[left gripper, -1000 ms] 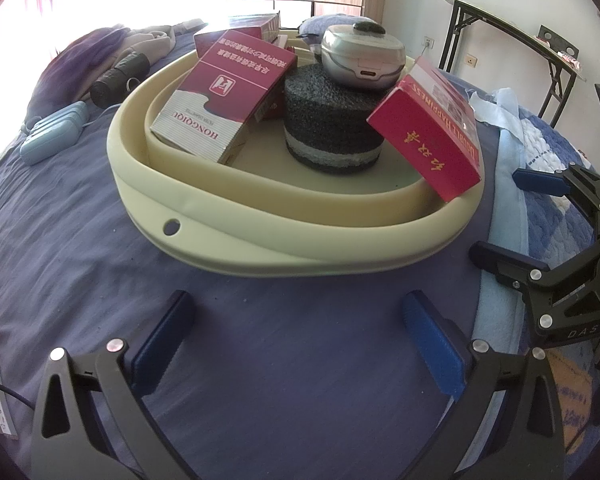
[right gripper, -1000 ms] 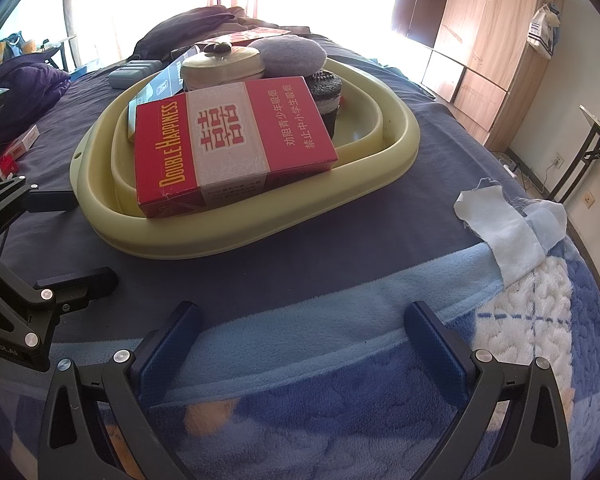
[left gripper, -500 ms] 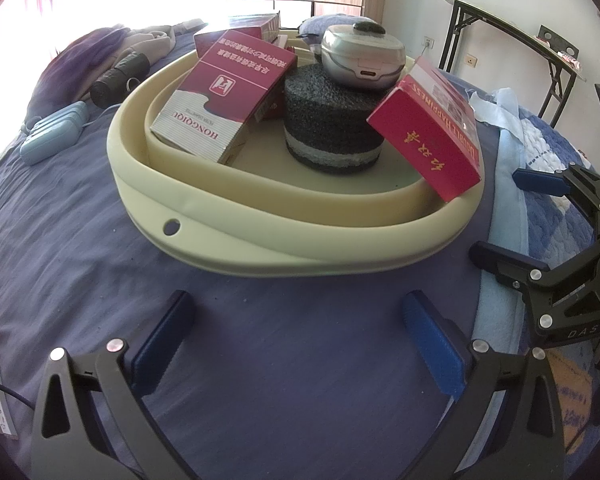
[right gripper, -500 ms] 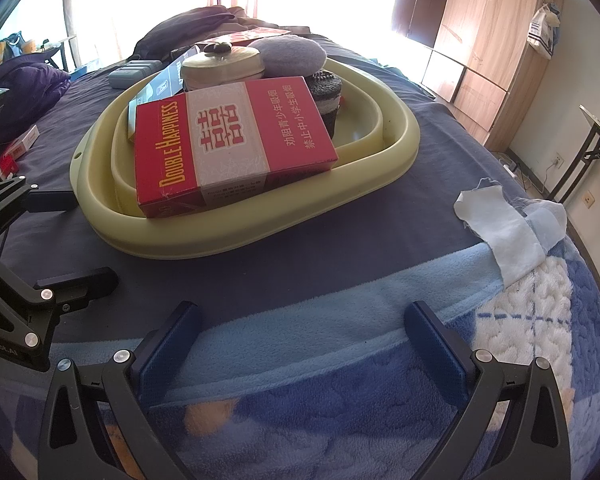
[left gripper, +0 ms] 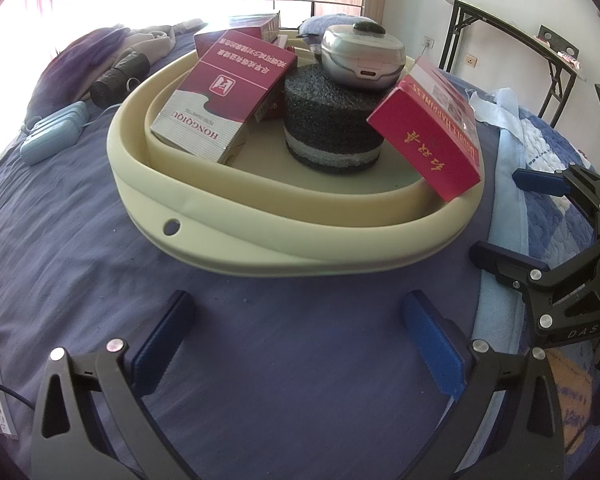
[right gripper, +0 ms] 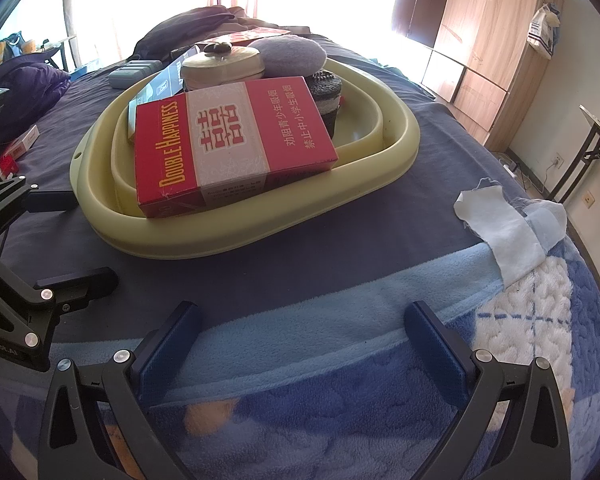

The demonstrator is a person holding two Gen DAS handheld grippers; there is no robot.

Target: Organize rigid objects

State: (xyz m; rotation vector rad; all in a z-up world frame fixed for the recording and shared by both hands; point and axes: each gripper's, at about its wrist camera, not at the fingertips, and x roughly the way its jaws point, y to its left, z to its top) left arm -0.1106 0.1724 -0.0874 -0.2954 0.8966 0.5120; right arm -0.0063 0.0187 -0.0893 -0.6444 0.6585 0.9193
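A pale yellow basin (left gripper: 228, 236) (right gripper: 340, 196) sits on the bed. In it lie a red Double Happiness box (left gripper: 432, 140) (right gripper: 236, 140), a maroon Hongqiqu box (left gripper: 224, 96), a dark foam cylinder (left gripper: 328, 128) and a silver round case (left gripper: 362, 58) on top of it. My left gripper (left gripper: 300, 336) is open and empty, just short of the basin's near rim. My right gripper (right gripper: 308, 344) is open and empty over the blue blanket, a little back from the basin. Each gripper shows in the other's view, the right one (left gripper: 548, 232) and the left one (right gripper: 32, 240).
A light blue case (left gripper: 54, 136) and a black roll (left gripper: 118, 78) lie left of the basin by piled clothes. A white cloth (right gripper: 504, 232) lies on the blanket at right. A folding table (left gripper: 512, 44) and a wooden wardrobe (right gripper: 484, 48) stand beyond the bed.
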